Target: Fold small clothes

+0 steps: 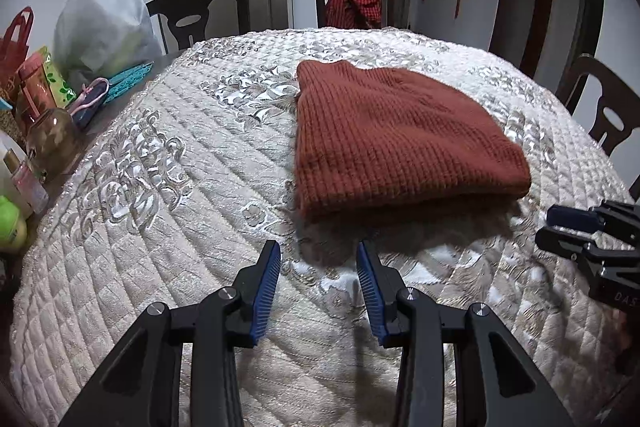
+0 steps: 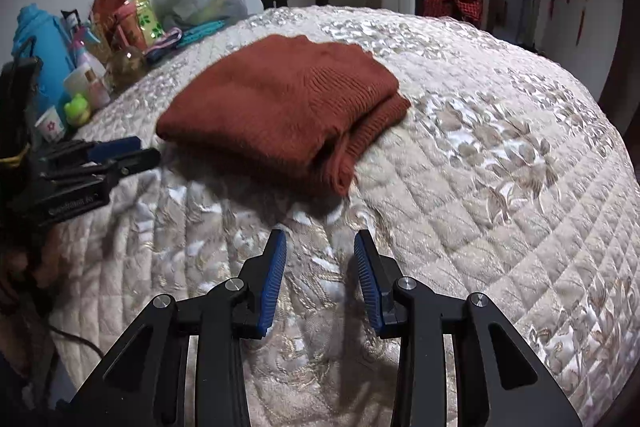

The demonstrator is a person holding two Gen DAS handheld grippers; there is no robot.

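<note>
The rust knit garment (image 1: 396, 135) is lying folded on the quilted cover (image 1: 160, 187), just ahead of both grippers, not touching either. Left gripper (image 1: 318, 255) is hovering w/ jaws apart, nothing btwn them; the garment's near folded edge is sitting slightly fwd and to its right. Right gripper (image 2: 320, 243) is also hanging released and empty; the garment (image 2: 280, 107) is lying fwd and to its left, the loose end w/ layered edges (image 2: 352, 163) nearest its tips. The long axis is running across, side to side, btwn the two hands. Both look abt equally near; the right is prob closer to the open corner.
</note>
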